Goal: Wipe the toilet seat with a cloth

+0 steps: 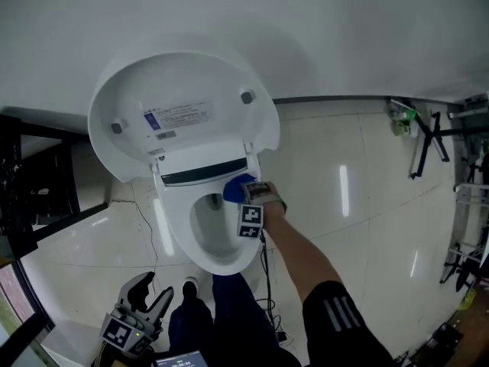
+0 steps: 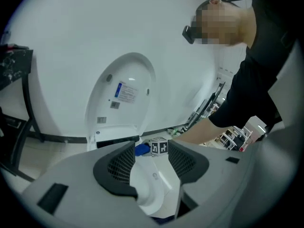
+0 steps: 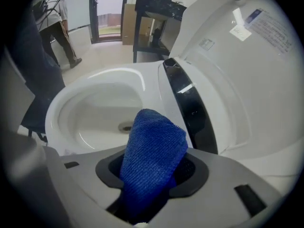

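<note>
Starting left of the toilet (image 1: 199,159): holding the left gripper (image 1: 153,293) low, off the toilet's front-left side and well clear of it, with jaws spread wide and nothing gripped between them. Pointing it at the toilet's front, with the white rim and the far marker cube framed in the gap.

On to the toilet itself: standing open, with the lid (image 1: 183,105) raised at the back, printed label and two round bumpers facing out. Just below the lid, a dark strip (image 1: 205,173) across the toilet's back, then the toilet seat (image 1: 221,266) ringing the bowl.

Over at the toilet's back-right: holding a blue cloth (image 1: 234,188) at the seat, right in front of that dark strip. Hard to say whether actually touching. Clamped on that cloth with the right gripper (image 1: 246,194), jaws closed on the bunched folds, with a blue tip poking out ahead, over the edge of the bowl.

Reaching in from the toilet's front-right with a bare forearm (image 1: 294,254). Further right of the toilet, only glossy pale floor tiles (image 1: 359,228).
</note>
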`<state>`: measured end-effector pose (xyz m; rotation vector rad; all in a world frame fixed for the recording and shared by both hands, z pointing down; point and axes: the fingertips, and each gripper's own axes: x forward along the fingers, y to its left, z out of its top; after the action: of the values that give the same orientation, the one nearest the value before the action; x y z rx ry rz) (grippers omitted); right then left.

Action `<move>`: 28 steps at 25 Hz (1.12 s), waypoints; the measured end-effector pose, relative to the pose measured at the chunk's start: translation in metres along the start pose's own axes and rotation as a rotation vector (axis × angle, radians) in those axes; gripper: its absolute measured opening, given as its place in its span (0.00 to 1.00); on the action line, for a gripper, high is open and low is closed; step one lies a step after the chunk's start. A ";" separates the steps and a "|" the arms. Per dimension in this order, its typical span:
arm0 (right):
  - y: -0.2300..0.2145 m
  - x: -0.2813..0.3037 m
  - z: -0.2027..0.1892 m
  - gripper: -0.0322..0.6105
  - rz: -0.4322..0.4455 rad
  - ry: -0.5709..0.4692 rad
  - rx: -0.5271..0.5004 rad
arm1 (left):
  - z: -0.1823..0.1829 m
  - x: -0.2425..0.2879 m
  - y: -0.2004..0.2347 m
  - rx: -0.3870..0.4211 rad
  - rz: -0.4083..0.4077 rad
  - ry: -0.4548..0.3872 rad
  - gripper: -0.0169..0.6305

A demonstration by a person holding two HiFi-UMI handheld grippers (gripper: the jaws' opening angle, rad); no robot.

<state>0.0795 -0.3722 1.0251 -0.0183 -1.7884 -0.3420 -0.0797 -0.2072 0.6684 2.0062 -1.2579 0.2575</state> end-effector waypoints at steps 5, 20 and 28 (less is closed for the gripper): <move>0.007 0.033 -0.012 0.39 0.004 0.053 -0.116 | -0.022 0.002 0.008 -0.048 0.035 0.035 0.37; 0.079 0.007 -0.065 0.39 0.195 0.167 0.095 | -0.020 0.005 0.007 -0.023 0.028 0.004 0.37; 0.155 -0.005 -0.066 0.39 0.204 0.157 0.210 | -0.034 -0.006 -0.002 -0.018 0.015 0.030 0.37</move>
<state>0.1729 -0.2394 1.0681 -0.0245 -1.6414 -0.0079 -0.0737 -0.1796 0.6881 1.9707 -1.2530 0.2815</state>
